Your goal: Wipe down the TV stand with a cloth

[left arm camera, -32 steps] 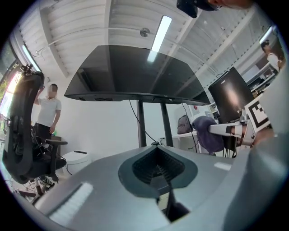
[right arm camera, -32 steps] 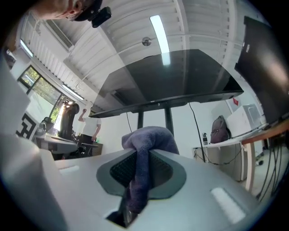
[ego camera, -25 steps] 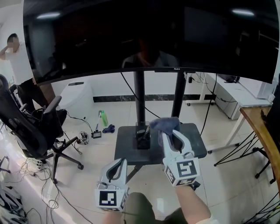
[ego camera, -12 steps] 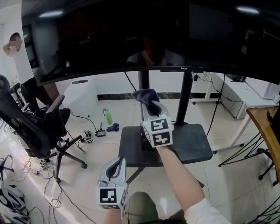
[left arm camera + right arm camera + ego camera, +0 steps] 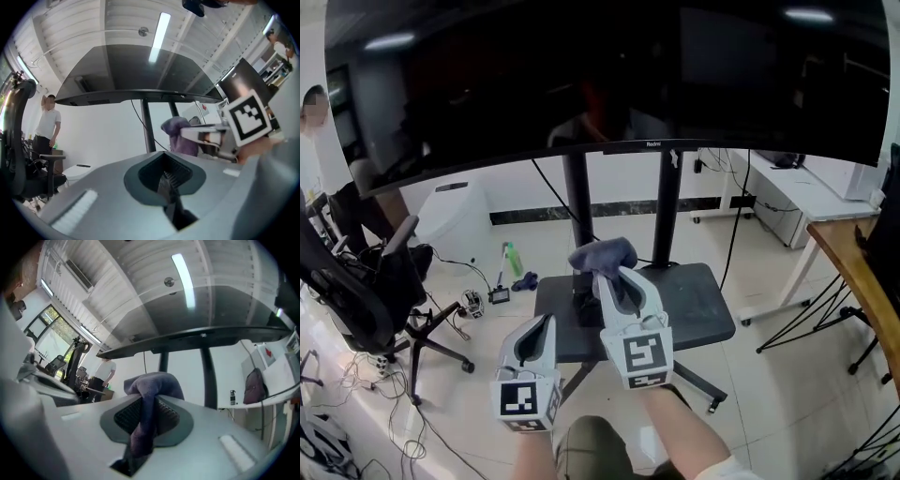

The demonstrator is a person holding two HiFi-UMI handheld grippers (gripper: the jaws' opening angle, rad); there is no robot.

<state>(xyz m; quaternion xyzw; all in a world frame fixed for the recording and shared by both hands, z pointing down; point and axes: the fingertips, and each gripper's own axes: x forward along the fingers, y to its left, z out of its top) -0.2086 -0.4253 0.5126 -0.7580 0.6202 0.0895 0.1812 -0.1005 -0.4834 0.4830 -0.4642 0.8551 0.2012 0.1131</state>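
- TV (image 5: 600, 84): large dark screen, above and ahead of both tools
- TV stand (image 5: 698, 305): dark shelf on twin posts, below and just ahead of right tool
- Right tool (image 5: 617, 279): clamped on cloth, over the shelf
- Left tool (image 5: 536, 330): jaws together, empty, beside right tool
- Cloth (image 5: 602, 253): purple, bunched at right tool's tip; likely soft, light, limp; best gripped by a gathered fold

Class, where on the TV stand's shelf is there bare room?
Bare: right half of the shelf, from the right pole to its edge. Crowded: left, by the small dark item and the cloth in the right gripper.
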